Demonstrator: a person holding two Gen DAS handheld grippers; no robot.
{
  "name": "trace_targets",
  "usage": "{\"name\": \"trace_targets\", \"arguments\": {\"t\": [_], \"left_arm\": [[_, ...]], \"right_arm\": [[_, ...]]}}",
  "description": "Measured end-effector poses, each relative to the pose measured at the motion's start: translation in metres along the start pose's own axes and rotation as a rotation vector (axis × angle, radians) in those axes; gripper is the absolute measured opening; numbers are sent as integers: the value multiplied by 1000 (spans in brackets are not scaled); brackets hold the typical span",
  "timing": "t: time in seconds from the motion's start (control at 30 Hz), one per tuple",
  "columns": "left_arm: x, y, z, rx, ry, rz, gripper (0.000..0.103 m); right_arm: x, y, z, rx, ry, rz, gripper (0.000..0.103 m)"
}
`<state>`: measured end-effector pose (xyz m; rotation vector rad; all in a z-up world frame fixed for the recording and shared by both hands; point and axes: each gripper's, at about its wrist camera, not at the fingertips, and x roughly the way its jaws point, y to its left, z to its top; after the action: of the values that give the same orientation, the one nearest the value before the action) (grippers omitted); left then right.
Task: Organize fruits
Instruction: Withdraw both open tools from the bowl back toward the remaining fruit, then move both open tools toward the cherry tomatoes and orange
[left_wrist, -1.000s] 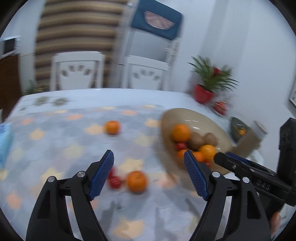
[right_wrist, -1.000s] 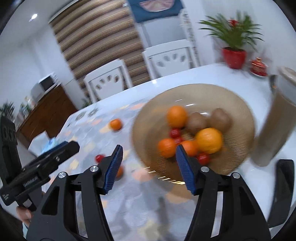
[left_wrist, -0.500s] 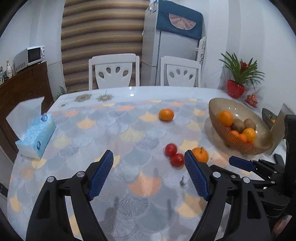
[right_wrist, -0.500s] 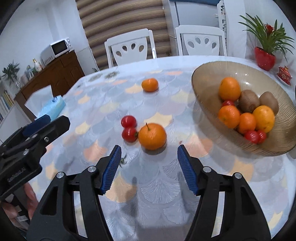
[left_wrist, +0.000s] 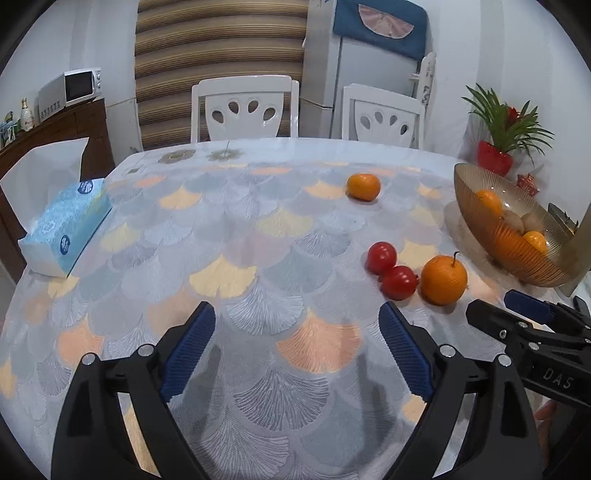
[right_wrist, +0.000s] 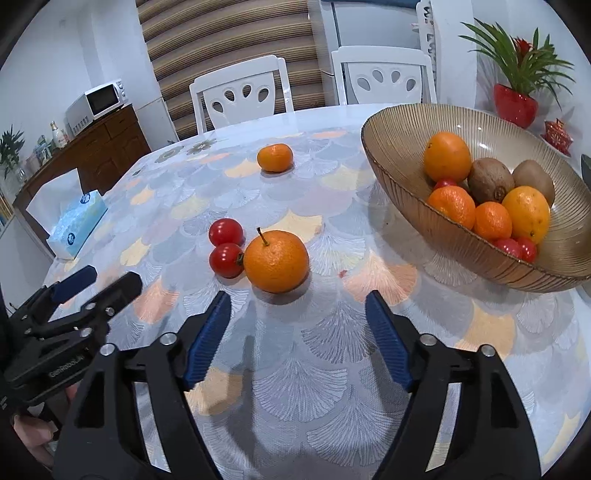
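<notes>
While spread across the whole scene, round table in a scallop-patterned pastel cloth (right_wrist: 332, 354), bearing everything. Off to the right, ribbed amber glass bowl (right_wrist: 480, 251) piled with oranges, kiwis and small red fruit. Nearer, both empty: left gripper (left_wrist: 295, 347) with blue pads spread wide over bare cloth; right gripper (right_wrist: 297, 332) likewise agape, just short of the stemmed orange (right_wrist: 276, 260). Touching that orange, seemingly, two red tomatoes (right_wrist: 226, 249). Farther back, alone, small mandarin (right_wrist: 275, 157). At the left edge, blue tissue box (left_wrist: 66, 229).
</notes>
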<state>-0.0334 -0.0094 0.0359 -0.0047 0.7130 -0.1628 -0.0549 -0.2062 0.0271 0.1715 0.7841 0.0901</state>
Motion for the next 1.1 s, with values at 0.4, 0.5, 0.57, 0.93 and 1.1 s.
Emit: {"name": "trace_targets", "arguments": {"t": [0.4, 0.5, 0.57, 0.93, 1.1], "left_arm": [[5, -2, -2, 12, 30, 8, 98], [6, -3, -2, 15, 33, 12, 98], [7, -3, -1, 15, 34, 13, 98], [8, -2, -1, 15, 39, 16, 98], [7, -3, -2, 23, 32, 13, 98]], "right_arm": [[6, -16, 0, 90, 42, 9, 100], [8, -17, 0, 93, 54, 9, 100], [9, -17, 0, 93, 57, 11, 100], [10, -17, 0, 99, 63, 14, 100], [11, -15, 0, 84, 66, 30, 96]]}}
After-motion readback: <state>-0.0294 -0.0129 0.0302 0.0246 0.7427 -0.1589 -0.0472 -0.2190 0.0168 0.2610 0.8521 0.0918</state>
